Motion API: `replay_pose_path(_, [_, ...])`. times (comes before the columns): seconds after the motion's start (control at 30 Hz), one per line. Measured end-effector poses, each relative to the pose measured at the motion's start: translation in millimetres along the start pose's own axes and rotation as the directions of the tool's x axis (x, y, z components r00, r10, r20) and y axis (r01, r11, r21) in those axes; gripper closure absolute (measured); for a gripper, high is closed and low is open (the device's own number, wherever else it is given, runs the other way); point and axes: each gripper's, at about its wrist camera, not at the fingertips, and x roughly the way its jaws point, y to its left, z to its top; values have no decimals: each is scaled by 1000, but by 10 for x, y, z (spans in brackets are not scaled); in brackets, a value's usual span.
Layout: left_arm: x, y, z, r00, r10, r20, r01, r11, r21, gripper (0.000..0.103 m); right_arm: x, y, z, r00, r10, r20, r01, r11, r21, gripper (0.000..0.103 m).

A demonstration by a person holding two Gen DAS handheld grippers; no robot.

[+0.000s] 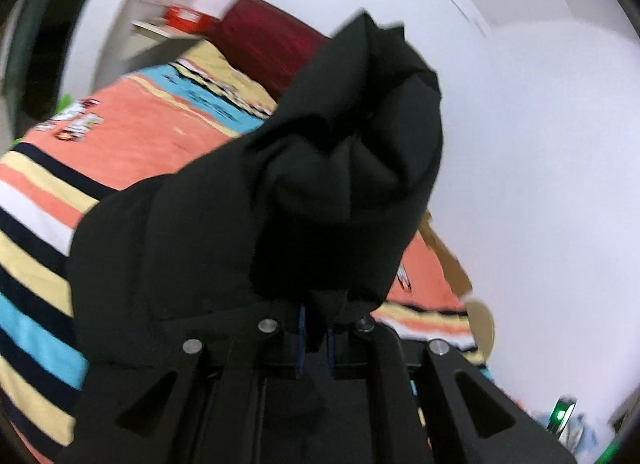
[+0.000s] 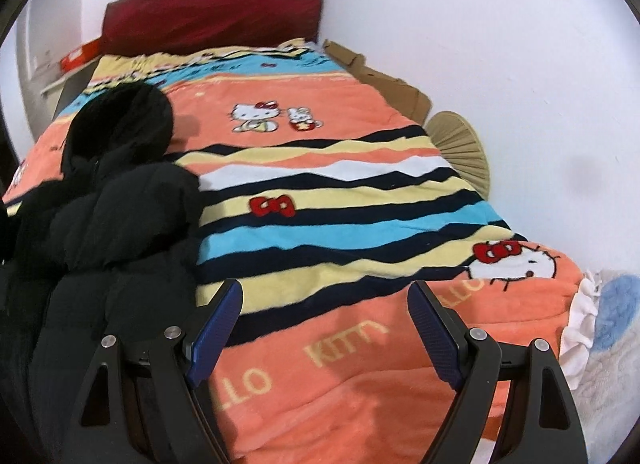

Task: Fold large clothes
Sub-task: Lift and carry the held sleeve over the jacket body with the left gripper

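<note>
While left gripper (image 1: 316, 338) clamps black jacket (image 1: 280, 183) | right gripper (image 2: 326, 328) jaws apart, empty, over blanket (image 2: 320, 191)

Each hand-held gripper (image 2: 326, 306) is black with silver pivot screws (image 2: 173, 332) and blue ribbed pads (image 2: 434, 330).

Bedroom w/ plain white walls (image 2: 480, 23). Bed (image 2: 320, 191) under striped orange cartoon blanket; dark red headboard (image 2: 212, 11) at far end, cardboard (image 2: 384, 75) and tan fan (image 2: 460, 147) btwn bed and wall.
</note>
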Motion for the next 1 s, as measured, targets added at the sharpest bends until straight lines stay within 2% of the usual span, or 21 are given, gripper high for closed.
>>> replay_pose_path(0.2, [727,-471,-609,989,-21,-145,28,998,51,96,95,-207,-35,1000,-9,-8,9,999,47,19])
replay_pose_path(0.43, [1389,-518,-1200,959,36,-283,-9,995,96,96,211,-232,-122,1000,-2,-30,4,998,59,19])
replay_pose_path(0.5, [1377,-520,-1430,951,52,-303,-20,994,107,96,245,-198,-146,999,8,-38,-5,998,57,19])
replay_pose_path(0.63, [1359,-487,-1648,938,89,-336,-42,989,145,93,283,-119,-173,999,22,-48,-20,999,47,19])
replay_pose_path(0.77, [1238,-617,-1744,929,89,-359,-29,985,170,75,283,-21,-193,998,38,-55,-36,999,29,19])
replay_pose_path(0.8, [1194,-674,-1746,927,90,-365,-22,982,186,73,280,3,-194,998,40,-56,-38,999,25,18])
replay_pose_path(0.87, [1072,-826,-1766,924,73,-375,20,971,239,61,266,51,-191,997,46,-57,-45,999,21,18])
replay_pose_path(0.93, [982,-928,-1812,923,48,-382,59,963,263,59,251,108,-175,997,57,-57,-57,998,15,16])
replay_pose_path(1.0, [847,-1040,-1801,928,62,-367,64,945,321,59,247,175,-148,995,74,-61,-73,997,6,16])
